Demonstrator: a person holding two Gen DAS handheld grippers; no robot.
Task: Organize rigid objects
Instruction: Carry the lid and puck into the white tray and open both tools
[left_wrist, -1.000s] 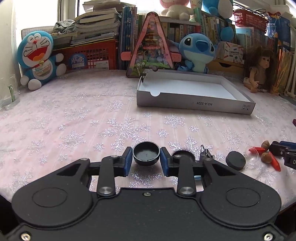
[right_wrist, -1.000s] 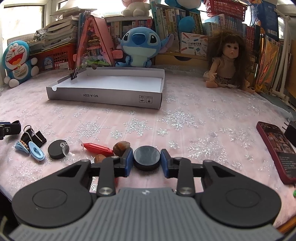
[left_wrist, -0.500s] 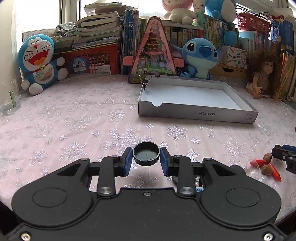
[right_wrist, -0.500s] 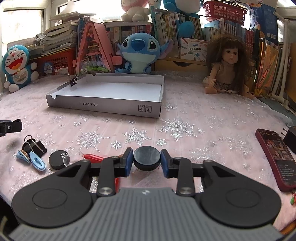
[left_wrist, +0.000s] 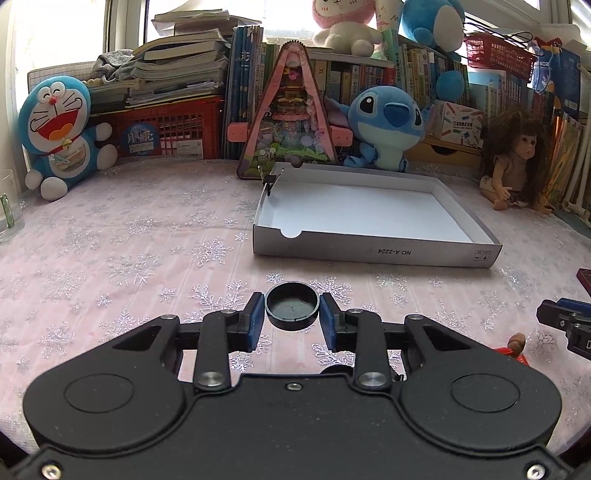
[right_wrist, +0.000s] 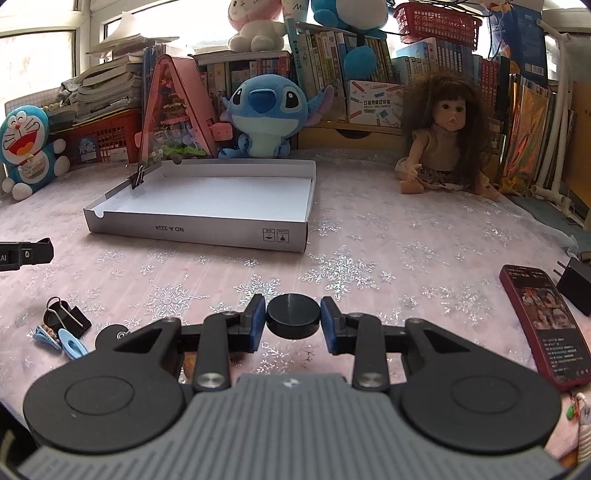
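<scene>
Partly hidden behind the right tool (right_wrist: 293, 320), a black disc (right_wrist: 110, 334) shows.

Left hand-held gripper (left_wrist: 292, 319) with cap (left_wrist: 292, 305) lifted off tabletop (left_wrist: 129, 240), moved toward box (left_wrist: 373, 251); clutter dropped behind its body. Right hand-held gripper (right_wrist: 293, 320) with disc (right_wrist: 293, 316) likewise raised, advanced; nut, red piece now hidden.

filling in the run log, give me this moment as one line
left gripper: shut on black cap, hollow up | right gripper: shut on black disc | white box: ahead, nothing inside
</scene>
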